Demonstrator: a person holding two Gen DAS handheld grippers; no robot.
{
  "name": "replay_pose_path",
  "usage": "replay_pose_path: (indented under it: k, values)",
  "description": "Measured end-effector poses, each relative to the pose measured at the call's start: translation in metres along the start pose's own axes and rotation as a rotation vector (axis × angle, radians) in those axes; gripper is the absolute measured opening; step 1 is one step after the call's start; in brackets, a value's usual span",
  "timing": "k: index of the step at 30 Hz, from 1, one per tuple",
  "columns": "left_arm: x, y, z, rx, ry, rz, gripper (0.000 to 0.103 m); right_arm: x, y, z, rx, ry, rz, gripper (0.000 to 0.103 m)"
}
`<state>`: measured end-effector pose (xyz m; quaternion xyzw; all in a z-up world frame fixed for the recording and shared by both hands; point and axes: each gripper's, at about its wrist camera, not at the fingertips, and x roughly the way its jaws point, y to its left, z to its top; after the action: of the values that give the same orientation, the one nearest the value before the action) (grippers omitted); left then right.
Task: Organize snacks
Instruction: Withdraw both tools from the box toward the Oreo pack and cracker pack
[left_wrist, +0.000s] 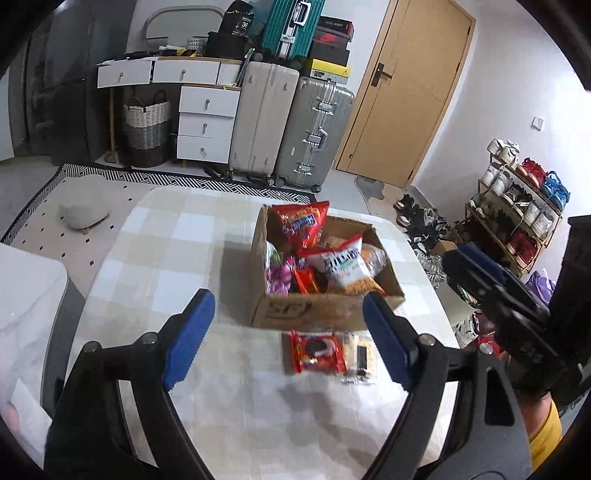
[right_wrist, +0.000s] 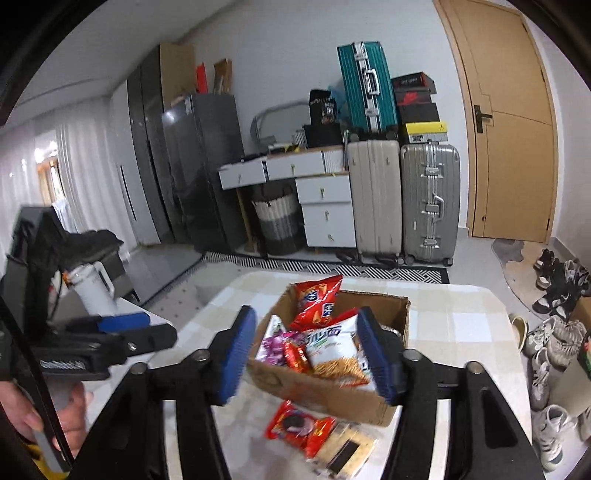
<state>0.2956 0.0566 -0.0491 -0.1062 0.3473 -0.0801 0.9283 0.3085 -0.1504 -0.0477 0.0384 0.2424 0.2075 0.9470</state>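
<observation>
A cardboard box full of snack bags stands on the checked table; it also shows in the right wrist view. A red cookie packet and a clear cracker packet lie on the table just in front of the box, seen too in the right wrist view as the red packet and the cracker packet. My left gripper is open and empty, above the two packets. My right gripper is open and empty, over the box's near edge; it shows at the right in the left wrist view.
A red chip bag sticks up from the box's far corner. Suitcases, white drawers and a woven basket stand at the far wall. A shoe rack is to the right. A white surface lies left of the table.
</observation>
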Motion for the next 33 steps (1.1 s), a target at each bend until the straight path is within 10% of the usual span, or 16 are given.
replay_pose_path:
  k: [18,33]
  values:
    - [-0.057,-0.027,-0.073,0.064,-0.096,0.066,0.102,-0.123,0.032,-0.050,-0.006,-0.173,0.016,0.096]
    - [-0.035,-0.034,-0.114,0.099,-0.025,0.115,0.102,-0.129,0.004,-0.116,0.108,-0.093,-0.049,0.098]
